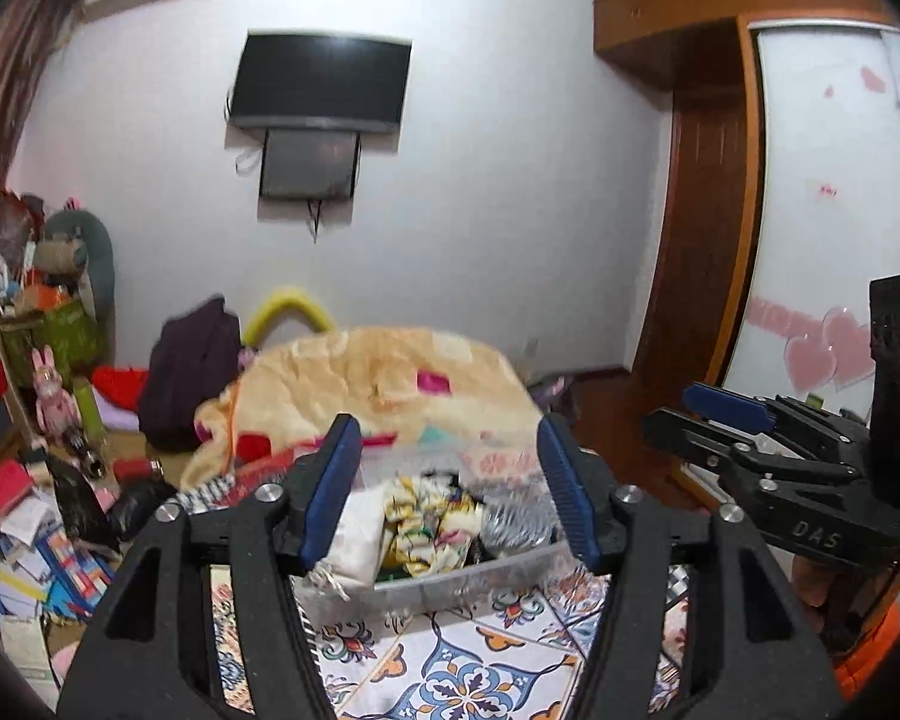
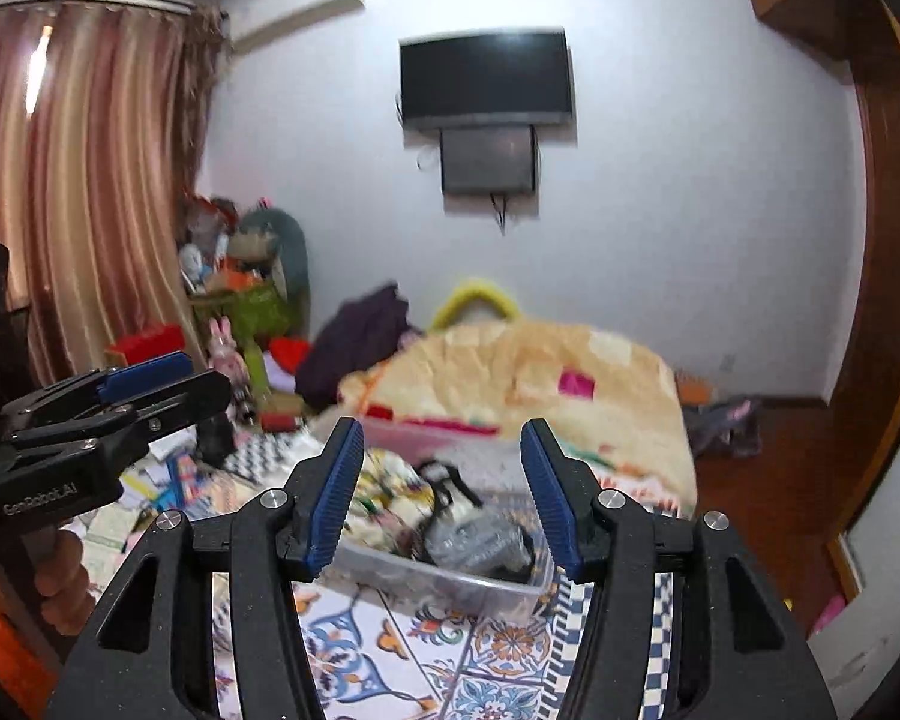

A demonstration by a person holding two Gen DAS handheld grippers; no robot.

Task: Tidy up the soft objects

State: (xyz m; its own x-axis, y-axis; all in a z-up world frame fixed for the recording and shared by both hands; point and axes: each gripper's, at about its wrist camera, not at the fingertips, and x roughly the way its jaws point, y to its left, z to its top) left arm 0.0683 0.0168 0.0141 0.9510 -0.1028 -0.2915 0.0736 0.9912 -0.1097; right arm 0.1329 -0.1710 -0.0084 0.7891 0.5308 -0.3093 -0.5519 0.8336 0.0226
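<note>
Soft cloths (image 1: 429,525), perhaps three or four in the blur, fill one clear plastic bin (image 1: 450,585) on the bed (image 1: 468,666). Left hand-held gripper (image 1: 450,495) and right hand-held gripper (image 2: 441,495) both gape, holding nothing.

Right hand-held gripper (image 2: 441,489) spread wide, empty, above clear bin (image 2: 450,585) of soft items on patterned cloth (image 2: 390,654).

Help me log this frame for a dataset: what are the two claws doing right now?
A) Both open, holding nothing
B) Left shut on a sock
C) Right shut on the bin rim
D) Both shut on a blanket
A: the left claw and right claw both show spread blue fingers with only the clear bin of soft items visible beyond them.
</note>
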